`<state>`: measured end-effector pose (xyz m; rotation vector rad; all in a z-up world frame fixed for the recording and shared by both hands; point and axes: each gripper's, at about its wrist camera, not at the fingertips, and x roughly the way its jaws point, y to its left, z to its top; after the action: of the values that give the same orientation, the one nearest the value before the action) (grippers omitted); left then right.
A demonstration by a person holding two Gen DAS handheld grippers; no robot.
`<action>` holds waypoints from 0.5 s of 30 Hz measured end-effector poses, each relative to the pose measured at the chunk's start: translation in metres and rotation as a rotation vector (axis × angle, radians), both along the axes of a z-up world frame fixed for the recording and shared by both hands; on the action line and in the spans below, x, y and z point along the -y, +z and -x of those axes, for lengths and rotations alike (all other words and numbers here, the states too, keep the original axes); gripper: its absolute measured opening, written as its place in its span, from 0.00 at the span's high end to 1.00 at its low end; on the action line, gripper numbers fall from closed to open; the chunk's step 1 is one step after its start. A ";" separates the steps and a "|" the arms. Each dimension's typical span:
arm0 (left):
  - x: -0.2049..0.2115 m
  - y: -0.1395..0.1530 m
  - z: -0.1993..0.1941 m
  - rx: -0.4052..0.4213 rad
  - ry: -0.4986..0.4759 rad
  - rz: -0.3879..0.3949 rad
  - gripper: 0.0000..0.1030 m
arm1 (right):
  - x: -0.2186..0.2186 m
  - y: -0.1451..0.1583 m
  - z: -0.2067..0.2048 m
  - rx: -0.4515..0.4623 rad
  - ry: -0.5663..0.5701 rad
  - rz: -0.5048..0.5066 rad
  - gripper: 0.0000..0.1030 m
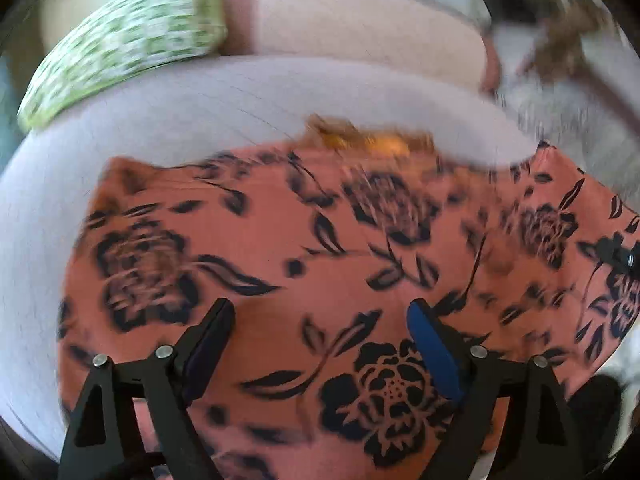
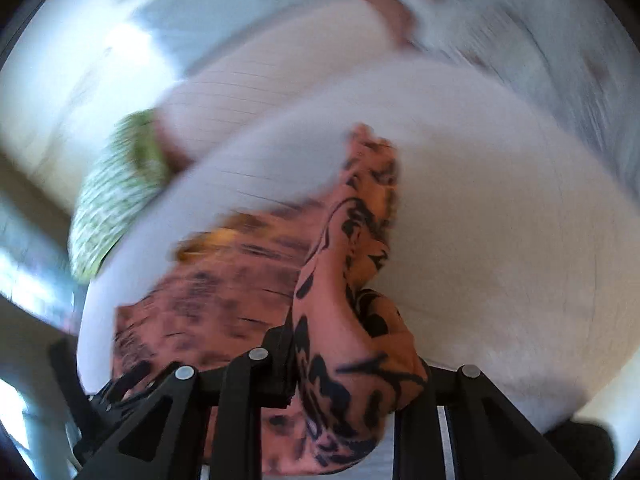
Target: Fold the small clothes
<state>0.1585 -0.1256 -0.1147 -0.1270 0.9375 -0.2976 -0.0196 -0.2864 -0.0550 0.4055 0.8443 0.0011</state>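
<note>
Salmon-pink fabric with a black flower print lies spread over a round, pale padded surface, filling the near half of the left wrist view. This small garment reaches from near the left edge of the surface across to the right, where part of it runs past the rim. An orange-brown patch shows at its far edge, too blurred to identify.

The left claw hangs above the cloth, released, its two fingers set wide apart with nothing between them; the right finger carries a blue pad.

In the right wrist view the right claw is clenched on a bunched ridge of the same floral garment, which rises from between the fingers and runs away toward the far side, lifted clear of the flat part of the cloth at its left.

Beyond the padded surface, at the far left, sits a green-and-white patterned cushion, with a pale pink cushion just beside it on the right. Both views are smeared by motion blur.
</note>
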 end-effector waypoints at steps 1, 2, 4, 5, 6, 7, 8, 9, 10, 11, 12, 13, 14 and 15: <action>-0.015 0.010 0.005 0.033 0.035 0.033 0.15 | -0.020 0.014 -0.001 0.035 0.047 0.038 0.76; -0.033 0.022 0.011 0.072 0.075 0.051 0.15 | -0.043 0.028 -0.002 0.069 0.102 0.061 0.76; -0.069 0.039 0.026 0.132 0.156 0.080 0.15 | -0.102 0.048 -0.003 0.128 0.222 0.144 0.76; -0.088 0.042 0.033 0.143 0.189 0.094 0.15 | -0.125 0.048 -0.005 0.131 0.264 0.174 0.76; -0.105 0.042 0.040 0.140 0.217 0.102 0.15 | -0.149 0.042 -0.008 0.118 0.313 0.198 0.75; -0.118 0.040 0.045 0.126 0.238 0.104 0.15 | -0.177 0.027 -0.012 0.095 0.375 0.203 0.71; -0.129 0.034 0.049 0.110 0.254 0.109 0.15 | -0.194 0.014 -0.015 0.081 0.415 0.190 0.63; -0.139 0.025 0.054 0.091 0.267 0.114 0.15 | -0.210 -0.003 -0.017 0.061 0.484 0.149 0.54; -0.144 0.018 0.055 0.073 0.280 0.111 0.16 | -0.225 -0.024 -0.021 0.017 0.585 0.073 0.35; -0.149 0.011 0.056 0.049 0.297 0.105 0.16 | -0.236 -0.051 -0.026 -0.070 0.650 -0.005 0.33; -0.154 0.002 0.059 0.015 0.301 0.125 0.16 | -0.238 -0.064 -0.026 -0.110 0.642 -0.017 0.33; -0.156 -0.003 0.063 -0.008 0.296 0.158 0.16 | -0.233 -0.063 -0.022 -0.072 0.630 -0.033 0.33; -0.155 -0.003 0.066 -0.009 0.292 0.173 0.16 | -0.221 -0.055 -0.017 -0.034 0.609 -0.088 0.33; -0.151 0.000 0.069 0.004 0.271 0.183 0.16 | -0.209 -0.048 -0.015 -0.023 0.586 -0.129 0.32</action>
<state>0.0893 0.0258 -0.1148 -0.4174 0.8766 -0.1321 -0.0049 -0.0772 -0.1030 0.2670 0.9635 0.5964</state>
